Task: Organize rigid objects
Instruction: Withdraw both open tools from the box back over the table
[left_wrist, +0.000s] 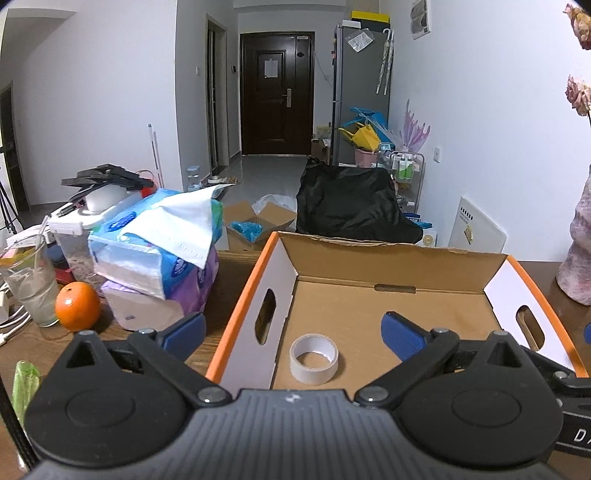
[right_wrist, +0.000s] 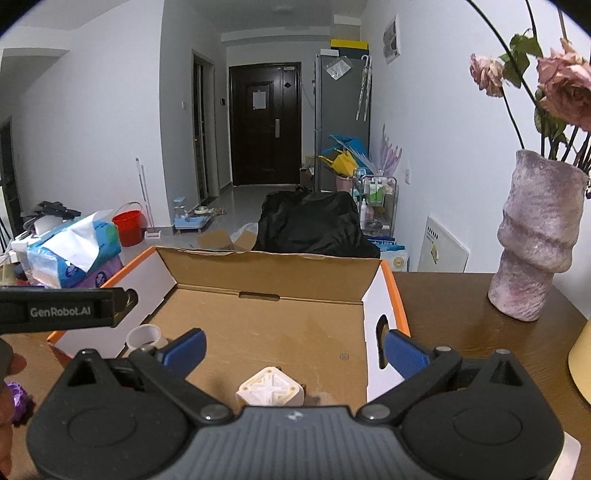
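My left gripper (left_wrist: 293, 332) is spread wide with nothing between its blue pads (left_wrist: 186, 328), hanging over the near edge of the cardboard box (left_wrist: 391, 295). Just beyond it, low in the centre of the left wrist view, the roll of tape (left_wrist: 314, 359) lies flat on the box floor near the left wall. My right gripper (right_wrist: 293, 349) is equally spread and empty; at the bottom centre of its view a white cube (right_wrist: 271, 390) sits on the box floor, partly hidden by the gripper body. The tape shows there too, at lower left. Outside the box, on the left side of the left view, an orange (left_wrist: 77, 305) rests on the wooden table (left_wrist: 218, 295) beside stacked tissue packs (left_wrist: 159, 251). At right in the right view stands a vase (right_wrist: 535, 243) of dried roses.
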